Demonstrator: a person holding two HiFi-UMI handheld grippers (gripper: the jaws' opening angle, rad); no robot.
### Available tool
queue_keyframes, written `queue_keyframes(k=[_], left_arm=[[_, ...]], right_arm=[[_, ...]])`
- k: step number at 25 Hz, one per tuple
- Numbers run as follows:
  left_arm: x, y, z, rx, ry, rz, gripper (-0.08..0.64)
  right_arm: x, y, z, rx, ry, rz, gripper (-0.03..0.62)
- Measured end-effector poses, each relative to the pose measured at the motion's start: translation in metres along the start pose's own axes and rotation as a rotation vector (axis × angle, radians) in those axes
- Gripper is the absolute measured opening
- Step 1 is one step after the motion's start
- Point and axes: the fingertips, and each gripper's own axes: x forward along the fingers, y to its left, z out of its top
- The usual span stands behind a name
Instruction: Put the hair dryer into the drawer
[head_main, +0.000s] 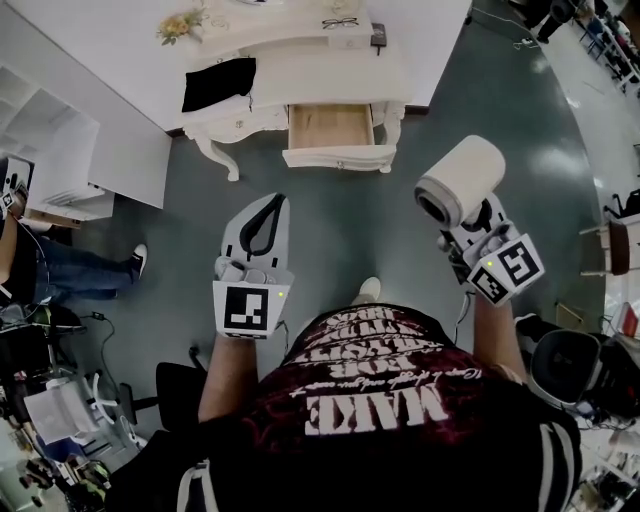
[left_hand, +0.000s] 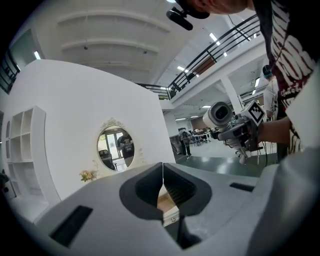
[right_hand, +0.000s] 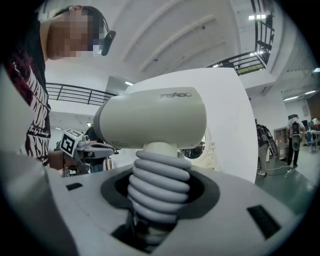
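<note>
Grip: my right gripper clamps the hair dryer by its ribbed handle, barrel clear for placing.
Left gripper: jaws together, empty.
Drawer: open ahead, ready.

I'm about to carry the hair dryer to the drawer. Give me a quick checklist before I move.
1. Grip: ok. Right gripper is shut on the ribbed grey handle of the cream hair dryer.
2. Drawer: ok. The wood-lined drawer of the white dressing table stands open.
3. Drawer space: ok. Nothing seen inside it.
4. Left gripper: ok. Shut and empty.
5. Dryer over drawer: not ok. Well short of it.
6. Cord: cannot tell. None in view.
</note>
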Motion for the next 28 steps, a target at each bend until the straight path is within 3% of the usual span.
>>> queue_keyframes(k=[6,14,23,28], left_arm=[[0.026,-0.017,-0.004,0.071,0.028,-0.041,0.009],[0.053,-0.022,0.004,0.112,0.051,-0.020,0.008],[0.052,-0.017,0.003,0.076,0.051,0.064,0.008],[0.040,0.003,-0.006,0.022,0.076,0.131,0.008]], right_arm=[[0.002,-0.024,-0.010,0.026,-0.001,0.002,0.198],[0.007,-0.043,-0.010,0.039,0.000,0.037,0.199],[0.020,-0.051,-0.008,0.026,-0.011,0.104,0.198],[0.037,-0.052,-0.010,0.029,0.016,0.098,0.199]])
